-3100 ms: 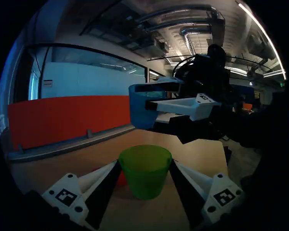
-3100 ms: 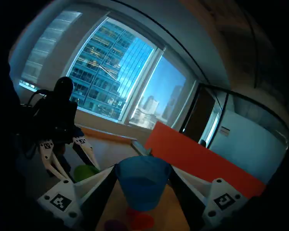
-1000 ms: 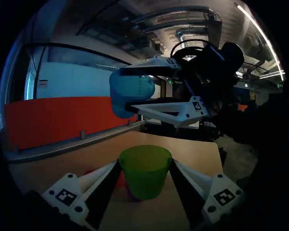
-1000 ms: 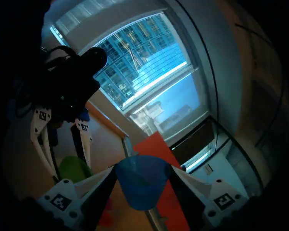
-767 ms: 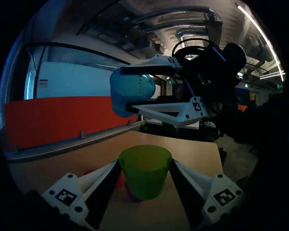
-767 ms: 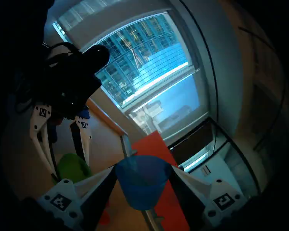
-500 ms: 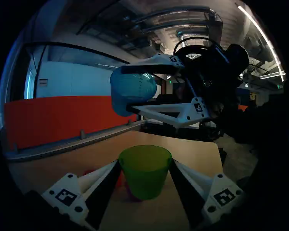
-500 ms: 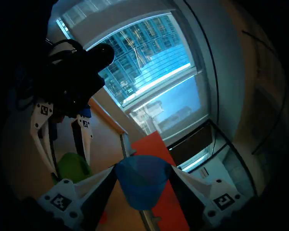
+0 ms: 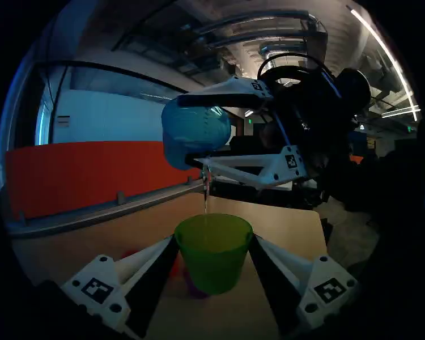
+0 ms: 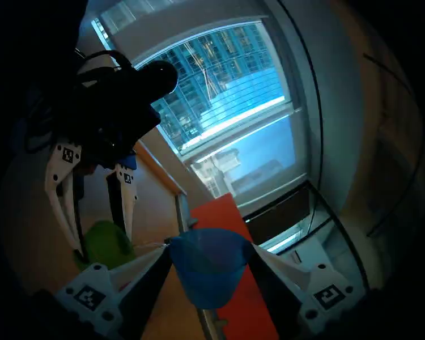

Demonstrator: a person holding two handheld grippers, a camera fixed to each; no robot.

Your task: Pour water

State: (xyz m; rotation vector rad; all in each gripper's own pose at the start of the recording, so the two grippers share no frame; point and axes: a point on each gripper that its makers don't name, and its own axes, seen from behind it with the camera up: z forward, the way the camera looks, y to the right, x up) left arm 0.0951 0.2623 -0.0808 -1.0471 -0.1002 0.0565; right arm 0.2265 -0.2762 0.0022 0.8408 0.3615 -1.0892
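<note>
One tilted right gripper (image 10: 210, 247), blue cup (image 9: 194, 131) over green cup (image 9: 213, 252)

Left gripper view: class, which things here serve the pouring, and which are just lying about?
In use: tilted blue cup, in the right hand-held gripper; thin water stream; green cup, in the left hand-held gripper.

Lying about: small red thing and purple thing on the table by the green cup; orange partition.

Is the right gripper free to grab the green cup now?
Probably not: the right gripper is shut on the blue cup, and the left gripper holds the green cup.
</note>
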